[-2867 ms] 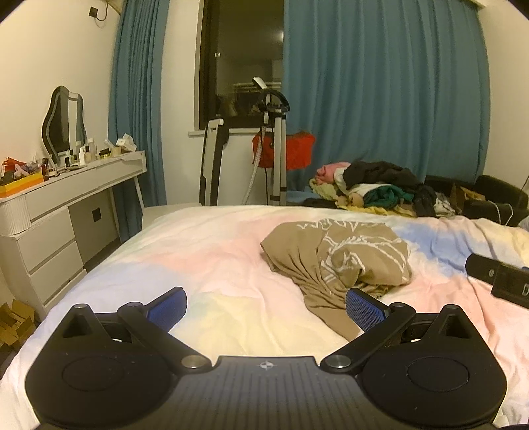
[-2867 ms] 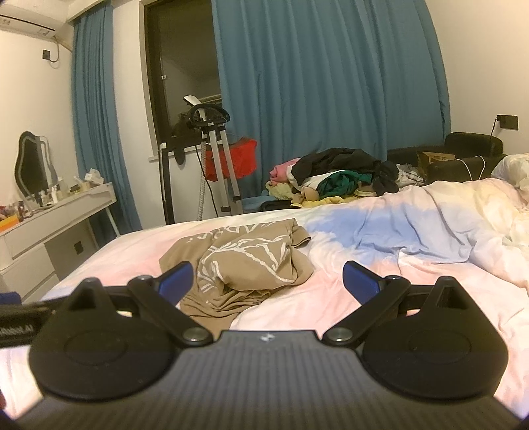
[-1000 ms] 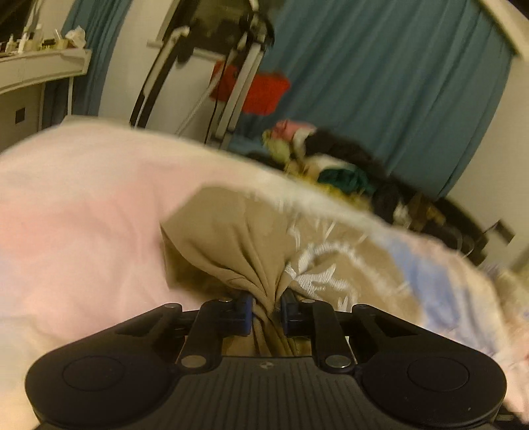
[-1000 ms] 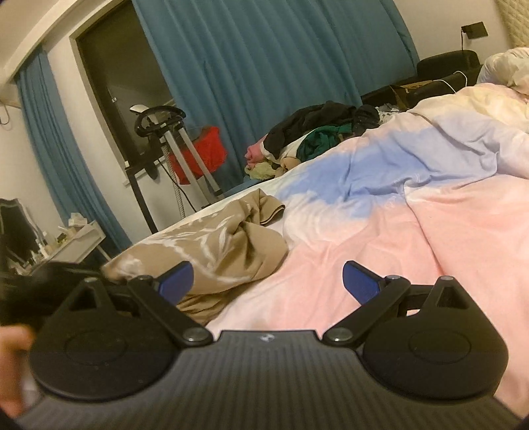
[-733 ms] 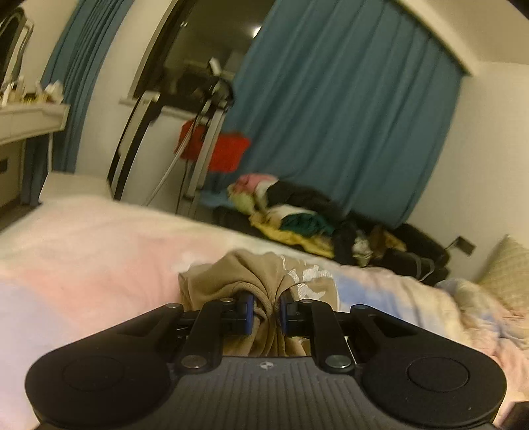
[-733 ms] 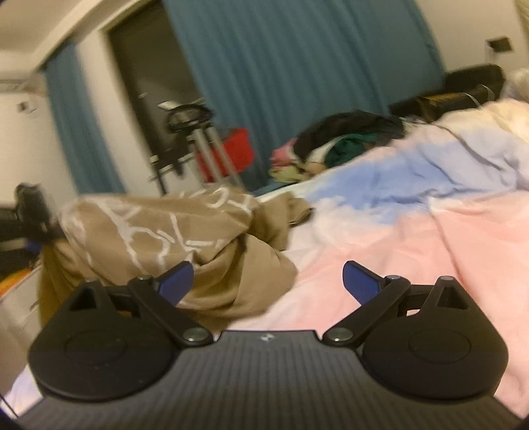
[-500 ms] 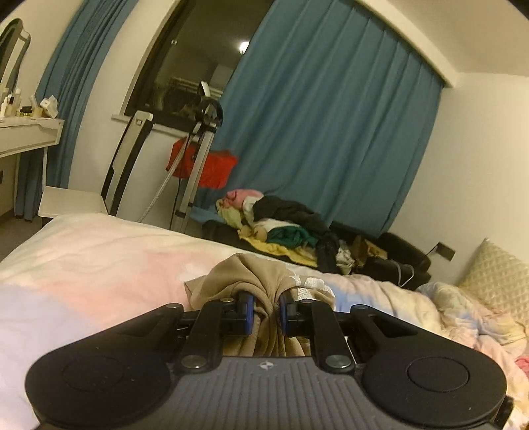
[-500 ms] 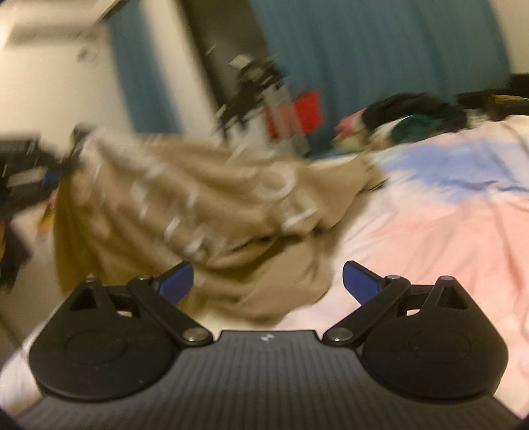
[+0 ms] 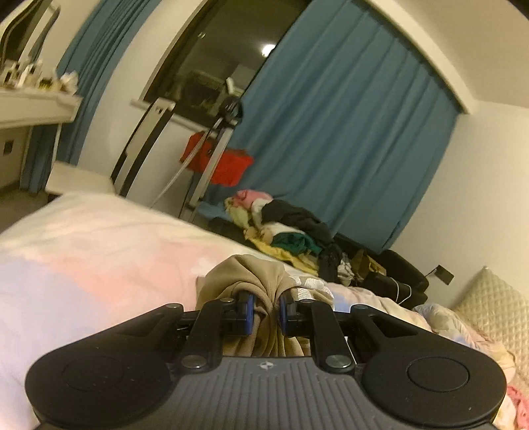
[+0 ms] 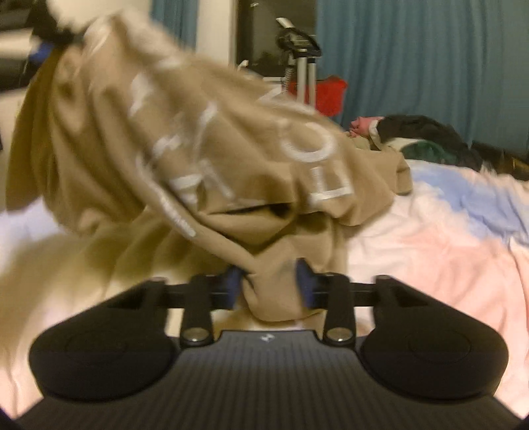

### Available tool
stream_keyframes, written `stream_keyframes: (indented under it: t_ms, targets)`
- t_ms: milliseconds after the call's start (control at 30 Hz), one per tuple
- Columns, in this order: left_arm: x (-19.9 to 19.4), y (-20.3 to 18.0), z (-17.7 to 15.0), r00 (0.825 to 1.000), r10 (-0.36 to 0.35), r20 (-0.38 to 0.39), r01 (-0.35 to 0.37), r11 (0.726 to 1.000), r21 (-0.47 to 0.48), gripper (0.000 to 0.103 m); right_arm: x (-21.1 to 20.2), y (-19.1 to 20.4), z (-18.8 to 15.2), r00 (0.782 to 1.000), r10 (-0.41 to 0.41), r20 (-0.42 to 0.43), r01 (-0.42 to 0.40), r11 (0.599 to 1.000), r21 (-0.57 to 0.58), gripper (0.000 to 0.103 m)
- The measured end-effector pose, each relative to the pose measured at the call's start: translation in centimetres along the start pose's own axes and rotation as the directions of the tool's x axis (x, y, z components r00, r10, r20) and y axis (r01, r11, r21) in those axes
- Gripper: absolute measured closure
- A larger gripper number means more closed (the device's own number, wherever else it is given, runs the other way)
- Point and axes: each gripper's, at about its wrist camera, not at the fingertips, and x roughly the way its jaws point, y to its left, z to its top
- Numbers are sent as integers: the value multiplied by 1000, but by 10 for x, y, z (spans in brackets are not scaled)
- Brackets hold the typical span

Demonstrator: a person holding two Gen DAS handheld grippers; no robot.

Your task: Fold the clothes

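A tan shirt (image 10: 205,155) with white lettering is lifted off the pastel bed cover (image 10: 429,251). My left gripper (image 9: 266,309) is shut on a bunched fold of the tan shirt (image 9: 254,278), held above the bed. In the right wrist view the left gripper (image 10: 49,29) appears at the top left, holding the shirt's high end. My right gripper (image 10: 268,287) is shut on a lower edge of the shirt, close to the bed. The cloth hangs stretched between the two grippers; the view is blurred.
A pile of mixed clothes (image 9: 291,228) lies beyond the bed's far edge, before blue curtains (image 9: 347,132). An exercise machine (image 9: 215,142) with a red item stands by the dark window. A white dresser (image 9: 29,106) is at left, a quilted pillow (image 9: 492,307) at right.
My right gripper has gone from open to shut on the shirt's lower edge. The left gripper has lifted its end of the shirt higher, so the cloth now hangs spread between them.
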Motion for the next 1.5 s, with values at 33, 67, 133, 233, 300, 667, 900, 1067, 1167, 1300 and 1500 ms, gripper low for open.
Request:
stream_keyframes:
  t_ms: [33, 67, 133, 233, 300, 667, 900, 1067, 1167, 1300, 1500]
  targets:
    - [1, 2, 0, 1000, 4, 1, -4, 1000, -4, 87, -3, -5, 1, 1000, 3, 8, -3, 1000, 16, 86]
    - [1, 4, 0, 1000, 9, 1, -9, 1000, -7, 87, -10, -6, 6, 999, 3, 36, -4, 1000, 27, 89]
    - [1, 7, 2, 1000, 13, 2, -13, 1000, -14, 87, -24, -9, 16, 996, 1, 92, -5, 999, 49, 92]
    - [-13, 8, 8, 1000, -10, 1, 10, 1000, -26, 87, -51, -20, 33, 984, 3, 176, -21, 995, 102, 93]
    - [-22, 9, 12, 1000, -26, 0, 26, 999, -34, 87, -77, -29, 42, 973, 17, 230, -48, 990, 129, 94]
    - [-34, 17, 24, 997, -46, -60, 42, 997, -70, 86, -150, -65, 72, 928, 101, 358, -191, 955, 226, 95]
    - [62, 32, -12, 966, 90, -242, -85, 996, 34, 81, -38, -106, 37, 999, 34, 9, -34, 882, 470, 93]
    - [82, 40, -30, 955, 152, -254, -115, 981, 155, 49, -6, -114, 6, 997, -20, -80, 58, 852, 520, 84]
    - [73, 41, -18, 958, 150, -242, -123, 985, 124, 43, -18, -118, 8, 996, -81, -30, 83, 822, 563, 60]
    - [40, 29, 1, 979, 139, -147, -118, 982, 144, 32, -39, -119, 11, 980, -194, 35, 137, 799, 585, 42]
    - [34, -12, -18, 961, 91, -260, -12, 957, 291, 27, -51, -79, 18, 970, -197, 140, 135, 921, 366, 43]
